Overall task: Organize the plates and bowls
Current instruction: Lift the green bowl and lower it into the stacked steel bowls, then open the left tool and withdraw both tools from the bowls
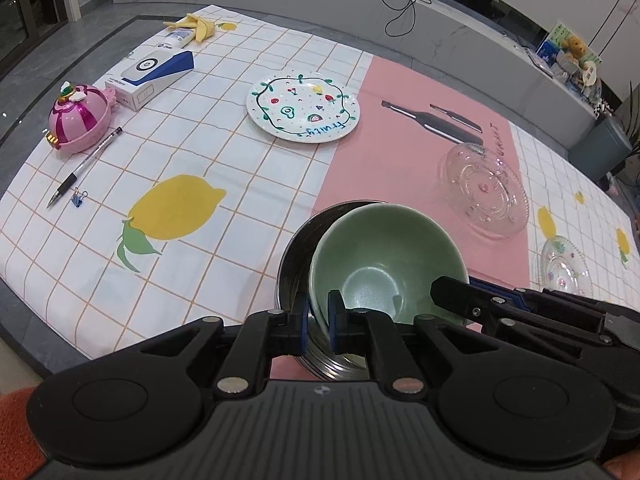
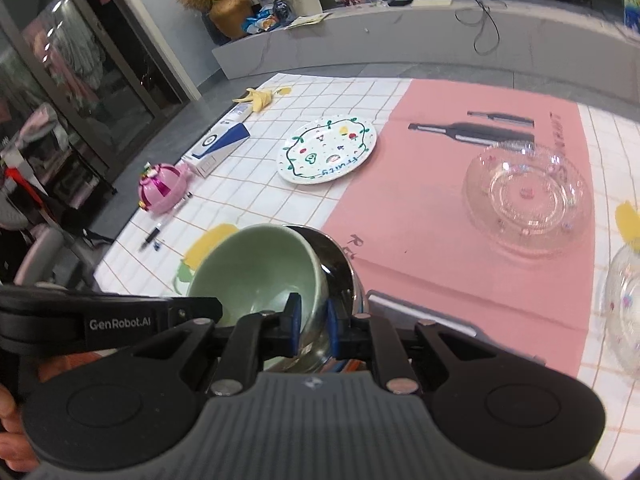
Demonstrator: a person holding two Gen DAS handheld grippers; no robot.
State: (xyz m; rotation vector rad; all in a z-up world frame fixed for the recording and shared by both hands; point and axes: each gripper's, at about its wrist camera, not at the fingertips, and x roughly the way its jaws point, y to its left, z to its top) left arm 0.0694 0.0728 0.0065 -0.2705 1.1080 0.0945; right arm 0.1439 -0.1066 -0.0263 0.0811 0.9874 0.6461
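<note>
Near the bench's front edge, a glossy green ceramic bowl (image 1: 384, 260) nests tilted inside one steel bowl (image 1: 292, 268); left tool (image 1: 318, 316) and right tool (image 2: 310, 320) each pinch the rims.

Even indoor light, both views sharp, strong fisheye bend.
Soft overhead light leaves only faint shadows on the tablecloth (image 1: 240, 168); highlights glint on the steel bowl (image 2: 340, 256) and glass dish (image 2: 528, 200); edges curve, and corners darken.
</note>
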